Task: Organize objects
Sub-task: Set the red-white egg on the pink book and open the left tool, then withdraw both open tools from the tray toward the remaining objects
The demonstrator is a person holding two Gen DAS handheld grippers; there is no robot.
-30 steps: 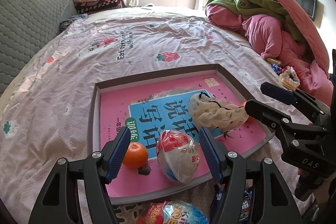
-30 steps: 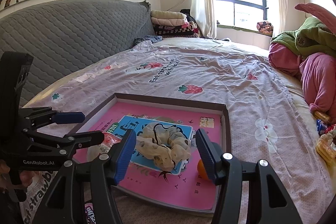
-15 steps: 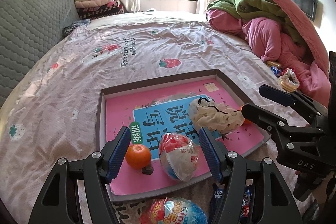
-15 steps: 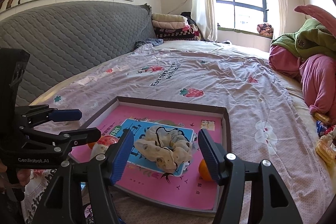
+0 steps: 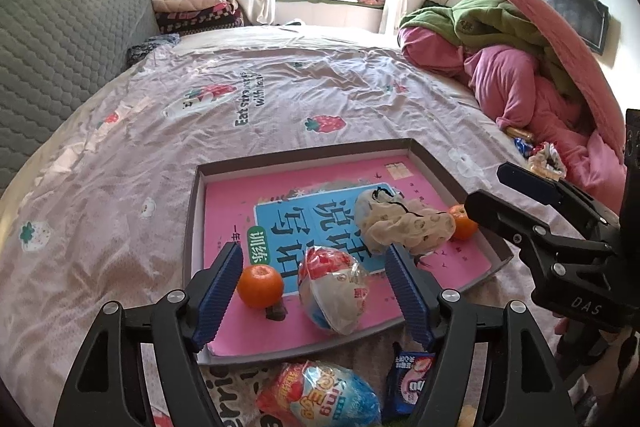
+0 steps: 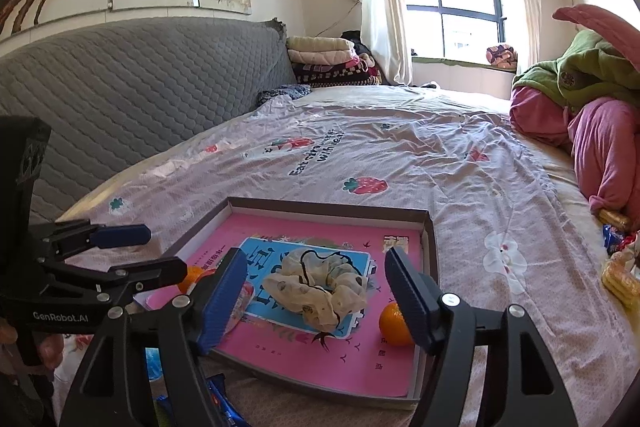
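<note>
Both claws had just been opening and hung released, holding nothing: left gripper (image 5: 314,291) over the egg (image 5: 334,289); right gripper (image 6: 316,293) over the scrunchie (image 6: 318,287). Best, I judged, to lift clear of the tray (image 5: 192,227) first; the near snack (image 5: 320,397) looked next.

scrunchie (image 6: 320,287) on book (image 6: 360,355) | book in tray (image 6: 332,206) | tray on bed (image 6: 460,163)

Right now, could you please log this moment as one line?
left gripper: jaws just opened, empty | right gripper: jaws just opened, empty | scrunchie, two oranges, snack bag: in tray
</note>
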